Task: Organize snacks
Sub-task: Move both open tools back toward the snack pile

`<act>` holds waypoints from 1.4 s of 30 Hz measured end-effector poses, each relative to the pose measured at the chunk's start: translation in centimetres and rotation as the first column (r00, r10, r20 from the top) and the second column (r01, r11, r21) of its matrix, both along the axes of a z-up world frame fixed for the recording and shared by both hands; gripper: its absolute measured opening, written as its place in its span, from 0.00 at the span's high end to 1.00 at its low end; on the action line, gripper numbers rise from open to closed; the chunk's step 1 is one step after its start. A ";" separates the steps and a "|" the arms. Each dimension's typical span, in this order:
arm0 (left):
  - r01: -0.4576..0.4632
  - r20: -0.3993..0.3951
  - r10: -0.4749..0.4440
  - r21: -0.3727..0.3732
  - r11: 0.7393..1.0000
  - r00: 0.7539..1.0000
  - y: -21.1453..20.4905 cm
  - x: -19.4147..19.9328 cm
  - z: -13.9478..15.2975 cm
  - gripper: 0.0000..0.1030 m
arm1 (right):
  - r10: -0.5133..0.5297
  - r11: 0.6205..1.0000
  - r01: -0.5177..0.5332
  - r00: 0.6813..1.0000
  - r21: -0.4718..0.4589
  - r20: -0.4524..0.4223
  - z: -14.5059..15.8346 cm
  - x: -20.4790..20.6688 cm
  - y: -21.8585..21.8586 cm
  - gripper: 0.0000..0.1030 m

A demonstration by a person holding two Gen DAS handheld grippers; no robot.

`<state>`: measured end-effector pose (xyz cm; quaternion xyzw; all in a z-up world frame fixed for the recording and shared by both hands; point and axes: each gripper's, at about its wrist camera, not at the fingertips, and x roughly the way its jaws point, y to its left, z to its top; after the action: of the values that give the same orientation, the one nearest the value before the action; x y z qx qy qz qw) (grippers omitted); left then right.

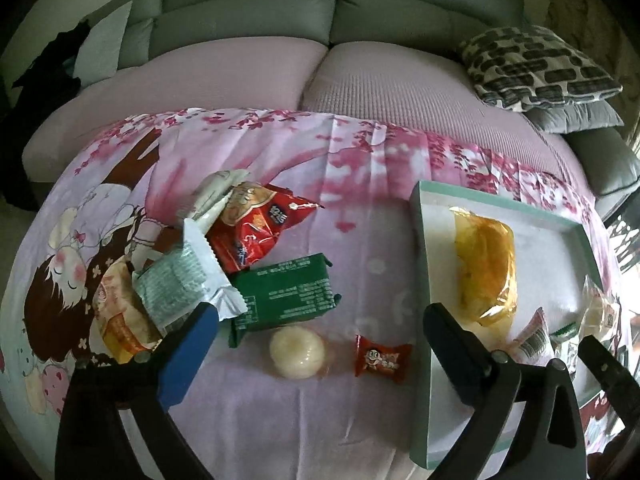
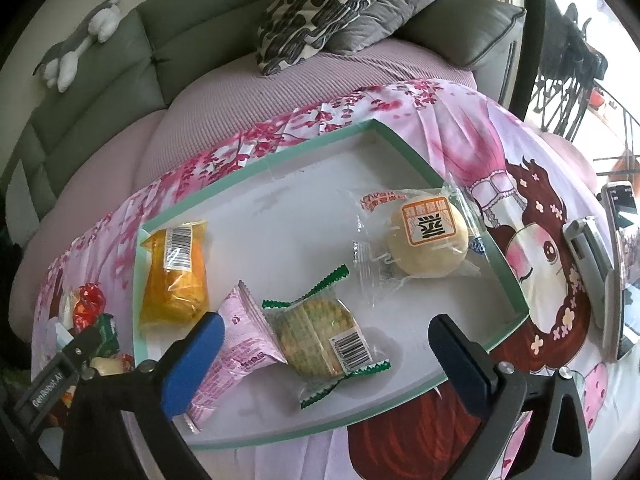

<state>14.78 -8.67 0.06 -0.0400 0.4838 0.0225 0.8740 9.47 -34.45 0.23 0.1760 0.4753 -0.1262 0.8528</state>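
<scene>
My left gripper (image 1: 320, 356) stands open over the floral cloth. A round pale pastry (image 1: 297, 352) and a small red candy (image 1: 382, 356) lie between its fingers, untouched. Beyond them sit a green box (image 1: 286, 294), a red packet (image 1: 256, 232) and silver-white wrappers (image 1: 188, 276) in a pile. My right gripper (image 2: 324, 360) is open above the mint-rimmed tray (image 2: 256, 168). Under it lie a green-edged biscuit pack (image 2: 320, 336) and a pink pack (image 2: 236, 352). The tray also holds a yellow cake pack (image 2: 176, 272) and a wrapped round pastry (image 2: 426, 240).
A grey sofa with a patterned cushion (image 2: 320, 8) runs behind the cloth-covered surface. A phone (image 2: 618, 264) on a stand is at the right edge. A plush toy (image 2: 80, 40) lies on the sofa back. The tray's wall (image 1: 424, 280) stands just right of the left gripper.
</scene>
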 end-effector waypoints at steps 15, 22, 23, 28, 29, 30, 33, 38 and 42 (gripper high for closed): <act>-0.031 0.068 0.023 0.123 0.992 0.997 0.0 -1.1 1.8 0.01 | 0.055 0.998 -0.053 0.998 -0.046 0.044 1.5 0.4 2.4 0.00; -0.107 0.047 0.104 0.081 0.991 0.994 2.8 -1.8 2.4 0.01 | 0.095 0.993 -0.090 0.994 -0.075 0.053 1.9 0.7 4.7 0.00; -0.120 0.046 0.116 0.093 0.988 0.992 3.4 -1.9 2.5 0.01 | 0.102 0.993 -0.098 0.993 -0.070 0.054 1.9 0.8 5.1 0.00; -0.191 0.034 0.188 0.137 0.972 0.982 7.0 -2.8 2.8 0.01 | 0.159 0.987 -0.156 0.985 -0.046 0.061 1.9 1.1 7.4 0.00; -0.214 0.035 0.211 0.129 0.968 0.977 8.3 -3.2 3.0 0.01 | 0.171 0.985 -0.169 0.983 -0.044 0.064 1.9 1.1 8.0 0.00; -0.229 0.036 0.227 0.123 0.966 0.973 9.2 -3.5 3.2 0.01 | 0.186 0.982 -0.184 0.980 -0.039 0.070 2.0 1.1 8.7 0.00; -0.284 0.049 0.281 0.107 0.953 0.959 12.3 -4.3 3.9 0.01 | 0.244 0.970 -0.243 0.965 -0.021 0.095 2.3 1.1 10.9 0.00; -0.360 0.034 0.358 0.052 0.932 0.933 17.0 -5.6 4.1 0.01 | 0.333 0.943 -0.332 0.936 -0.033 0.113 2.5 1.2 15.0 0.00; -0.405 0.009 0.405 0.002 0.915 0.914 19.6 -6.2 3.3 0.01 | 0.397 0.917 -0.397 0.911 -0.020 0.116 2.2 1.2 17.8 0.00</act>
<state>8.60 10.97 3.38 -0.1374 0.4613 0.2035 0.8526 10.67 -16.66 2.44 0.0848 0.4502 0.0613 0.8868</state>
